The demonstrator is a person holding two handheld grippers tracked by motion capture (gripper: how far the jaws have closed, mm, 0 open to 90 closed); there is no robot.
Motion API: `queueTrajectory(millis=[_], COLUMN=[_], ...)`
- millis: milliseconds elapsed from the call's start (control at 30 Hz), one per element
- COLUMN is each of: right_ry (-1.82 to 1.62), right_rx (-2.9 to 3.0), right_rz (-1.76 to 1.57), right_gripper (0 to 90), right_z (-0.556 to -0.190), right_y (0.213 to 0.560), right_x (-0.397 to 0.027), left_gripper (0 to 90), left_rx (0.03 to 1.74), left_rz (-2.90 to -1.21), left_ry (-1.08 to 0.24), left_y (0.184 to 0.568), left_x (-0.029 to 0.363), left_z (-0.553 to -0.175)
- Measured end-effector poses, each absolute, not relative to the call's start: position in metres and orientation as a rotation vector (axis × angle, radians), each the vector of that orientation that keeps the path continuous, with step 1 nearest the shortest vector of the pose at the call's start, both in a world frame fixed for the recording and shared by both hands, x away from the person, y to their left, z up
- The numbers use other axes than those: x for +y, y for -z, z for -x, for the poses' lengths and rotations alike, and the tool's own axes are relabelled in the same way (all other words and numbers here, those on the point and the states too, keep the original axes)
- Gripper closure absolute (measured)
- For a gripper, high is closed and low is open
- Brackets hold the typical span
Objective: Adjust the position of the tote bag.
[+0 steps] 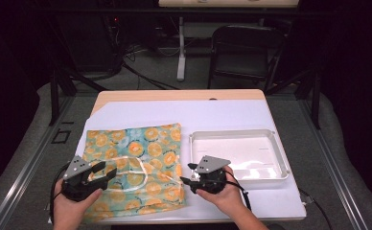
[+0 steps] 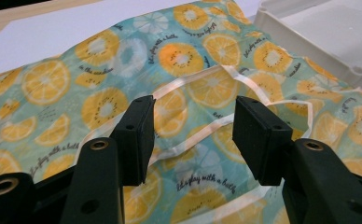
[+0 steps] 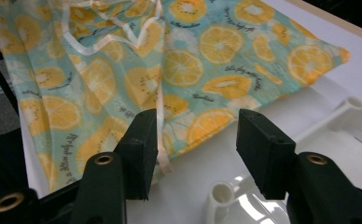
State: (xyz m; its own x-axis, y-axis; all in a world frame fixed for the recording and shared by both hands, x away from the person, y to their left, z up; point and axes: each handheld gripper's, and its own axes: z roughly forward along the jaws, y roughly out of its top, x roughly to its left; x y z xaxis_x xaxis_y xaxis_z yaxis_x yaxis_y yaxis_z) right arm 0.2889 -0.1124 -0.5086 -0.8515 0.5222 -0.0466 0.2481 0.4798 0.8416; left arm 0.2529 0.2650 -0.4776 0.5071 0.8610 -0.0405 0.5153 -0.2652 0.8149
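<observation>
Right now I have both tongs at the near edge of the citrus-print cloth (image 1: 136, 165), which lies flat on the bench (image 1: 232, 112) with its white ribbon (image 1: 126, 165) looped loosely across the top. My left tongs (image 1: 108, 173) stand wide, holding nothing, with a stretch of ribbon just ahead between the jaws; I judge that placement is meant to catch the ribbon or the cloth edge. My right tongs (image 1: 188, 174) are also wide and empty, pointing at the cloth's corner where the ribbon's end trails beside one jaw. Beyond the right tongs sits the white tray (image 1: 281, 160), probably where the cloth goes.
</observation>
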Motion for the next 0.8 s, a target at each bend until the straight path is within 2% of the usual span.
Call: queueTrajectory(millis=[300,800], right_ry=[-1.333,-1.323], right_rx=[2.505,2.540], right_rz=[-0.537,-0.477], right_gripper=[52.3,53.1], right_z=[-0.286,-0.278], right_y=[0.512,0.515], right_x=[-0.088,-0.077], left_gripper=[49.0,48.9], left_rx=[1.172,1.163], left_rz=[-1.913,-1.913], left_ry=[-0.554,-0.557], left_y=[0.479,0.478], left_x=[0.274,0.272], left_z=[-0.243,-0.242])
